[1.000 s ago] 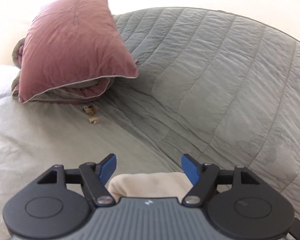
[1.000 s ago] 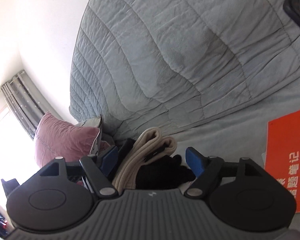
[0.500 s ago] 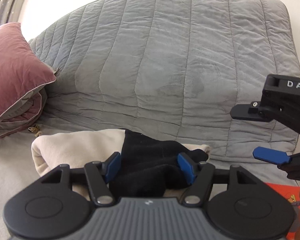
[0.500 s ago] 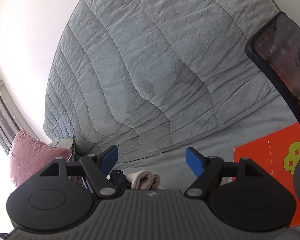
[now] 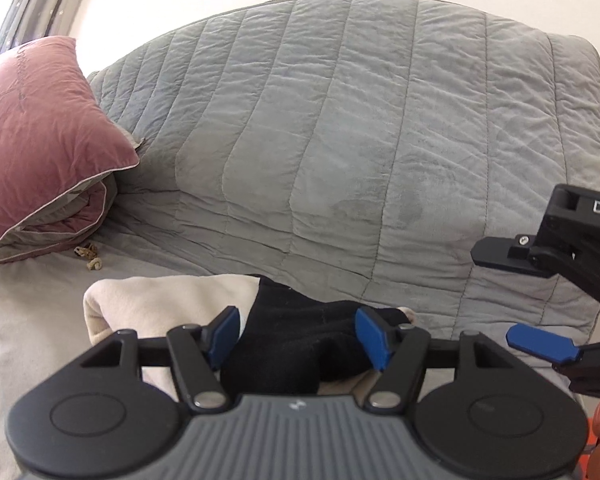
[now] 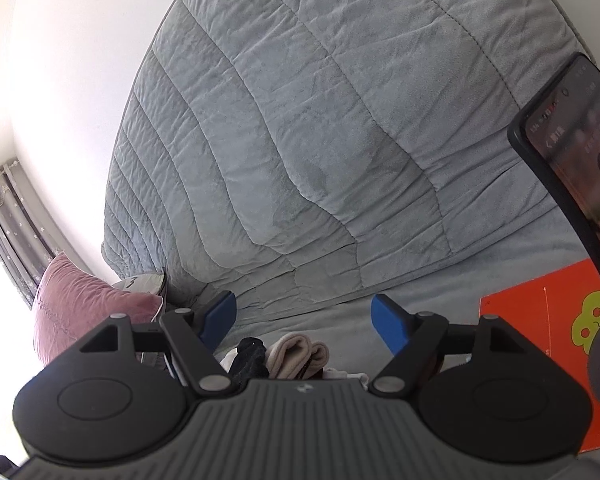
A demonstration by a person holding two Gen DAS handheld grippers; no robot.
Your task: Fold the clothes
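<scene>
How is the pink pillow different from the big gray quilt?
The pink pillow is dusty rose with a pale piped edge; the gray quilt is gray and stitched into long channels. The pillow is much smaller than the quilt, which fills most of both views. The pillow leans up on folded bedding at the left, while the quilt lies heaped in a broad mound. Both are soft, puffy bedding on the same bed.

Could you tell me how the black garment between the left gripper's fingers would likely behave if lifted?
The black garment looks soft and creased, so it would probably droop. It seems light. Lying on the beige garment, it might drag that along.
</scene>
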